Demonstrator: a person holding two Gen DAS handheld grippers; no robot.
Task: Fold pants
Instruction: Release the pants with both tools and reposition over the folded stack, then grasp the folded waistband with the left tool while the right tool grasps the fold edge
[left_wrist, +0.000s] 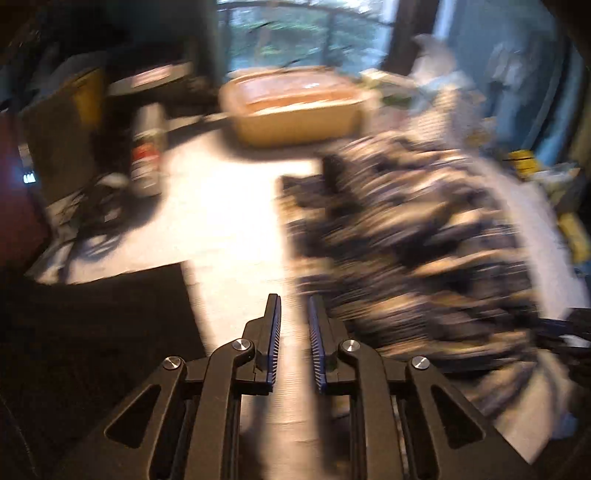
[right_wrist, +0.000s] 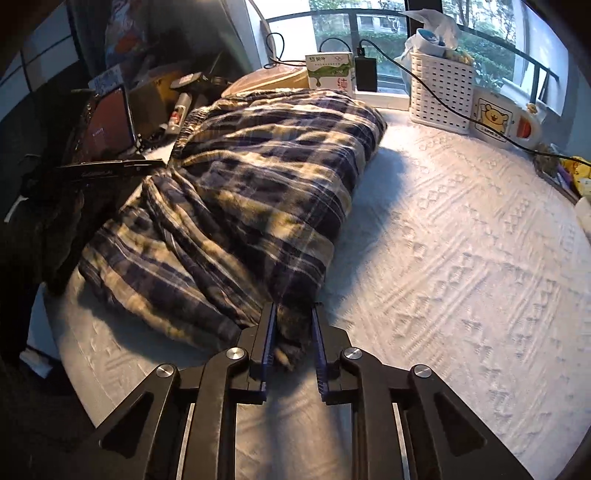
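My right tongs gripped the plaid pants hem; my left tongs hung parted, empty.

Motion blur smears my left view: the plaid pants, tan basin and can lose detail; the can's label is unreadable.

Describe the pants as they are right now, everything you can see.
The pants are soft plaid fabric, navy with cream and tan stripes, bunched into a thick, wrinkled, partly folded bundle. They lie on the white textured cover, running from near the right tool back toward the window. A gathered band, possibly the waist, shows at the far left. The near end sits between the right tool's fingers. The left tool is beside the pants, holding nothing; that view is blurred.
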